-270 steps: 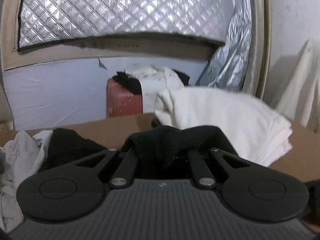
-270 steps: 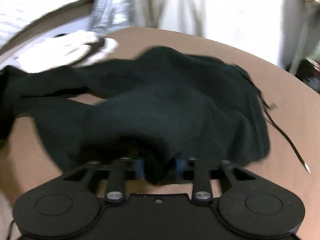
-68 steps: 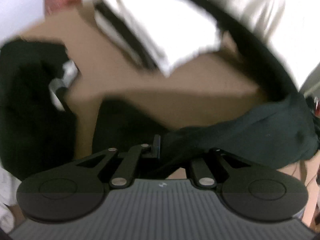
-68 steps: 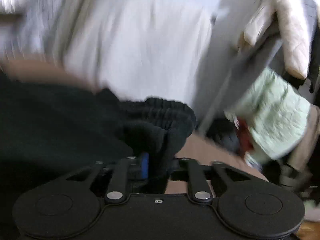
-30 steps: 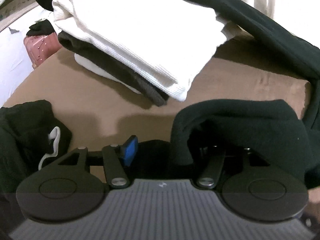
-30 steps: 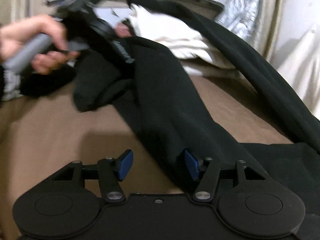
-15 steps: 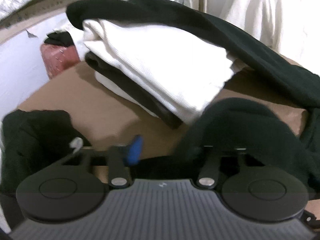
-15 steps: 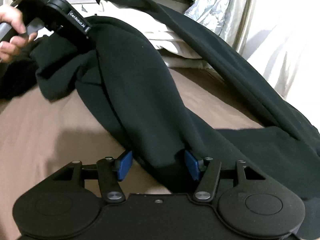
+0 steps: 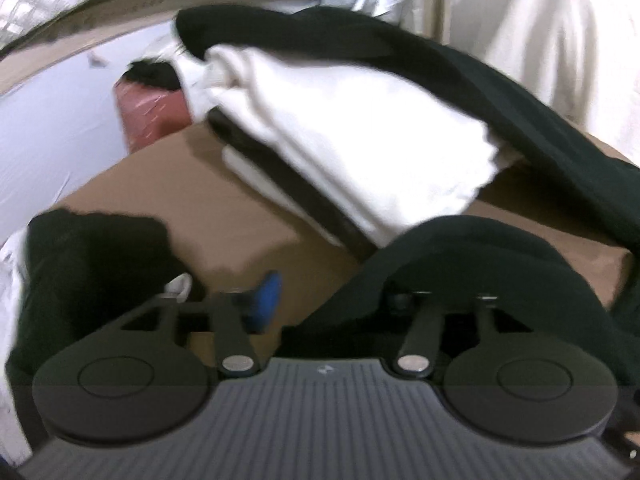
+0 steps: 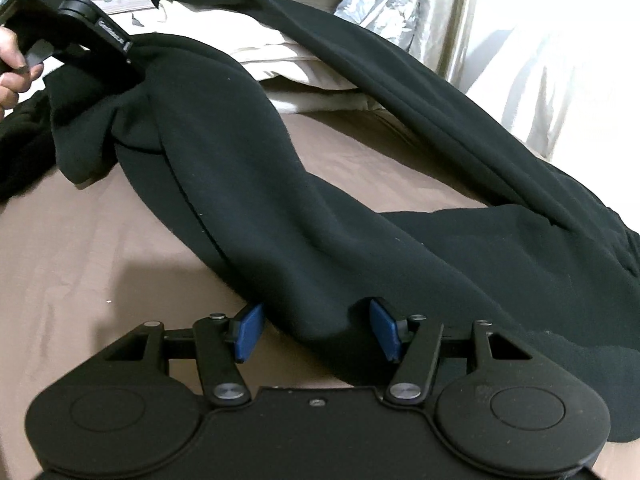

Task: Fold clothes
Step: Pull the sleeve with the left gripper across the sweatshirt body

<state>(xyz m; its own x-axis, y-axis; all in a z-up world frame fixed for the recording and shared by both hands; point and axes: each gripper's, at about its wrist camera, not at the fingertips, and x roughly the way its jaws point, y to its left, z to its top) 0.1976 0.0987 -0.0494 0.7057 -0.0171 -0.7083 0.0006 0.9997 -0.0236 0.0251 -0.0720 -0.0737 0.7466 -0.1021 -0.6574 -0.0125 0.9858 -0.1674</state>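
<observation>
Where white folded clothes sit, black garment drapes.

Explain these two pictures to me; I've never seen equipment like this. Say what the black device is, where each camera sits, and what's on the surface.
No robot here: a person holds a two-finger gripper in each hand, each carrying a forward-looking fisheye camera. The right-wrist view shows the right gripper open, its blue pads on either side of a long black garment lying on the brown surface. That view also shows the hand holding the left gripper. The blurred left-wrist view shows black fabric draped over one side of that gripper, and a stack of folded clothes, white on top.
</observation>
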